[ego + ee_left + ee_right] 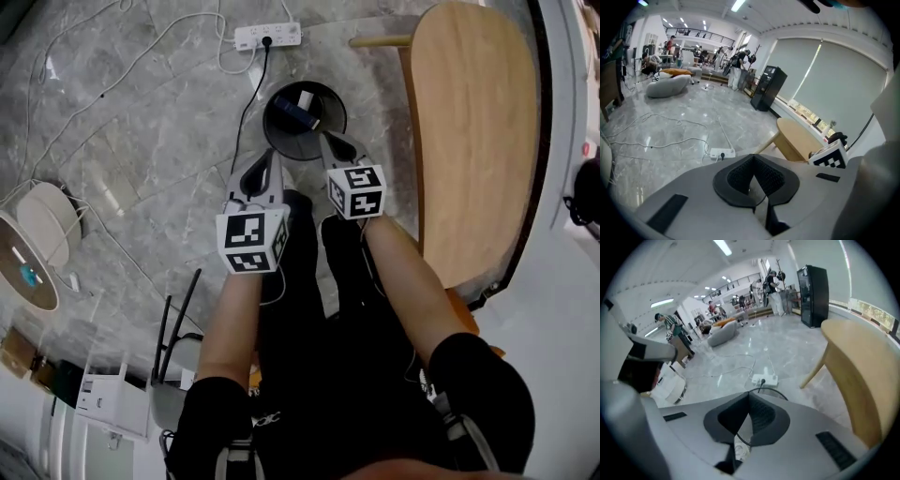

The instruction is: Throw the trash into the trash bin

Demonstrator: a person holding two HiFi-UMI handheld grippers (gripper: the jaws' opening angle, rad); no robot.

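Your left tongs and right tongs are both pinched shut and empty. The trash bin sits just ahead on the grey marble floor, with a wooden table to their right.

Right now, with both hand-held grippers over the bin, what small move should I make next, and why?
Probably draw both back from the trash bin. The left hand-held gripper and the right hand-held gripper are shut with nothing between their jaws. Trash already lies inside the bin, so nothing seems left to drop here.
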